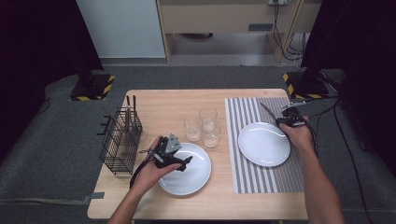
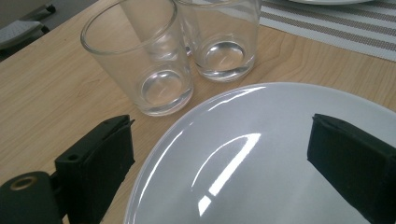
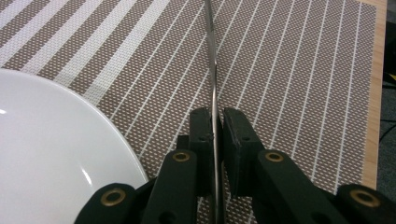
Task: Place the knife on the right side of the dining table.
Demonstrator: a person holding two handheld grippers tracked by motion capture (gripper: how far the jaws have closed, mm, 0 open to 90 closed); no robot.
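Knife pinched thinly in right gripper: may swivel, strike plate. Left gripper wide open, nothing held.

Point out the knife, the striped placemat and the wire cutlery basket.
knife (image 3: pixel 214 79): right gripper view, on the thin metal blade edge above the claw pads.
striped placemat (image 1: pixel 266 182): high view, on its bare near part below the plate.
wire cutlery basket (image 1: pixel 119 144): high view, on its front wire wall.
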